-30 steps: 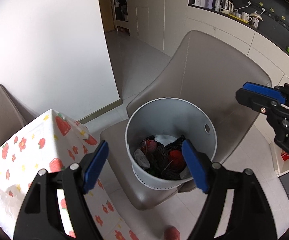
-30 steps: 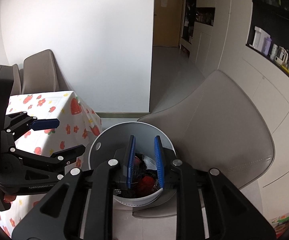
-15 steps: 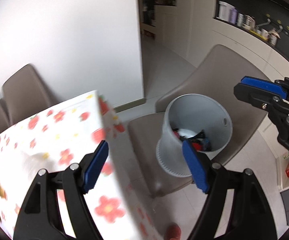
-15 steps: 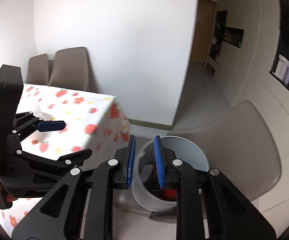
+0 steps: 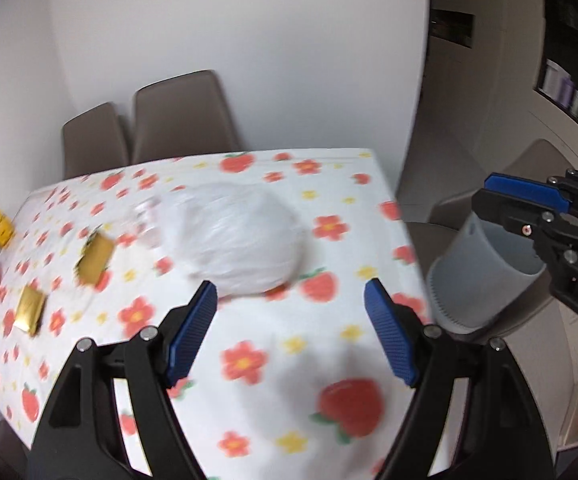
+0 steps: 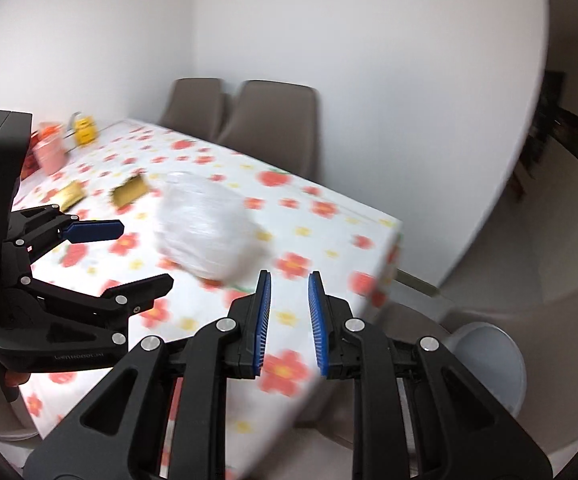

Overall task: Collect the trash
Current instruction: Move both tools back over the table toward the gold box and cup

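A white-walled dining corner holds a table point(image 5: 249, 364) under a strawberry-print cloth. A crumpled white plastic bag point(image 5: 235, 242) lies on it, gold wrappers point(image 5: 95, 260) beside. The left hand-held gripper point(image 5: 291, 334) gapes wide, empty; the right hand-held gripper point(image 6: 289, 324) stands narrowly apart, empty. The grey bin point(image 5: 477, 276) sits on a chair.

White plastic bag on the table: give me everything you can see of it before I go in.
The white plastic bag is a crinkled, translucent, rounded bundle that looks like thin film, lying on the strawberry-print tablecloth near the table's middle. It looks bunched toward the gold wrappers. Nothing grips it: the left gripper hangs open just short of it. Motion blur hides finer detail and any contents.
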